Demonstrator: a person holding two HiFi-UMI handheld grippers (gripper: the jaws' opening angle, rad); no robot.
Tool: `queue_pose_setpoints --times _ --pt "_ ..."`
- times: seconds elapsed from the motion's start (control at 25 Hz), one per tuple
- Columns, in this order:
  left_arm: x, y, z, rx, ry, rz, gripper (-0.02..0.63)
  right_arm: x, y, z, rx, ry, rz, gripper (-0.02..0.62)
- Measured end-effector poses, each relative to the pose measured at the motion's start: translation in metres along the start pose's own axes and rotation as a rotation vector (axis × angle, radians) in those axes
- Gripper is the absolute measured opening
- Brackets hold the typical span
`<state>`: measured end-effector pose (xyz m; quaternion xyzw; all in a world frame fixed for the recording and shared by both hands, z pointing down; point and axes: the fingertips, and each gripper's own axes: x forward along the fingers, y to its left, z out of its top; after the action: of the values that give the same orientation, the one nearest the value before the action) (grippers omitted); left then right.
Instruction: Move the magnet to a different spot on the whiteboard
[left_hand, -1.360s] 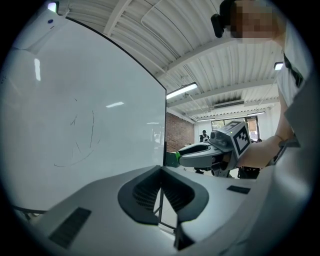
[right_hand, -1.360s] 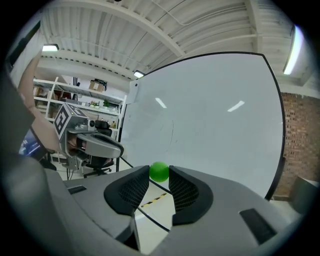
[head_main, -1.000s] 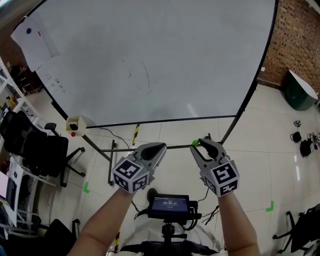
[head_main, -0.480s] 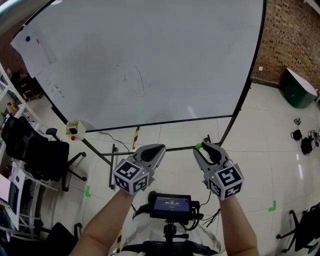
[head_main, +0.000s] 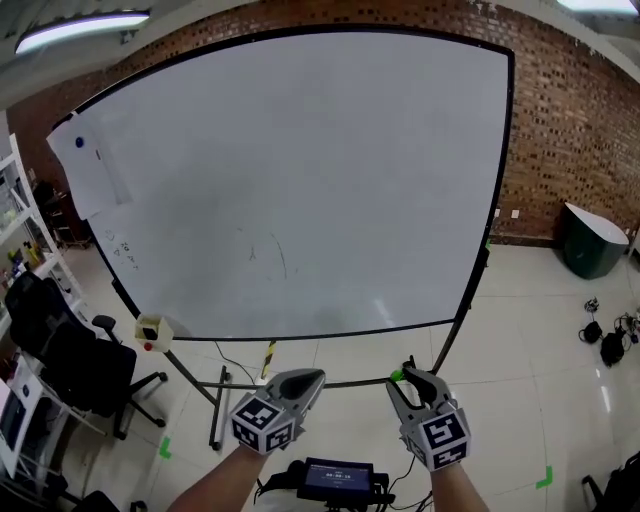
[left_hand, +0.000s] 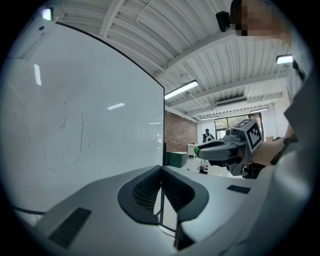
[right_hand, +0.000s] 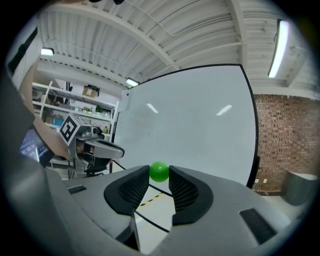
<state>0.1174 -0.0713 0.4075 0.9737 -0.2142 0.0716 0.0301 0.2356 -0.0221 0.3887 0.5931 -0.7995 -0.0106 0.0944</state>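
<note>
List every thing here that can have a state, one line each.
right tool, shut on green magnet
green magnet, off the whiteboard, at the tool tips
left tool, shut, empty
whiteboard, upright on its stand, faint pen marks
paper sheet, stuck at the whiteboard's upper left

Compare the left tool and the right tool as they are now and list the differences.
The left tool has its jaws together with nothing between them; the right tool has its jaws pressed on a green ball magnet at their tips. In the head view the left tool slants toward the right tool, which points more straight ahead. Both are held low before the whiteboard, clear of it.
</note>
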Motion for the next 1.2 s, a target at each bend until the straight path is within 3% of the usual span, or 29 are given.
queue_pose_setpoints --times 0.24,0.48,1.0,1.2 --pt "0.004 0.006 0.007 0.003 -0.016 0.01 0.034 0.015 -0.016 0.025 -0.112 0.002 -0.044 0.147" --pt "0.003 0.021 0.006 0.002 -0.018 0.016 0.034 0.044 -0.018 0.039 -0.115 -0.024 -0.041 0.147" --pt "0.014 0.09 0.011 -0.009 -0.013 0.031 0.034 0.135 -0.032 0.03 0.274 -0.097 -0.013 0.147" --pt "0.025 0.115 0.011 -0.009 -0.004 0.03 0.034 0.172 -0.04 0.019 0.364 -0.094 -0.028 0.147"
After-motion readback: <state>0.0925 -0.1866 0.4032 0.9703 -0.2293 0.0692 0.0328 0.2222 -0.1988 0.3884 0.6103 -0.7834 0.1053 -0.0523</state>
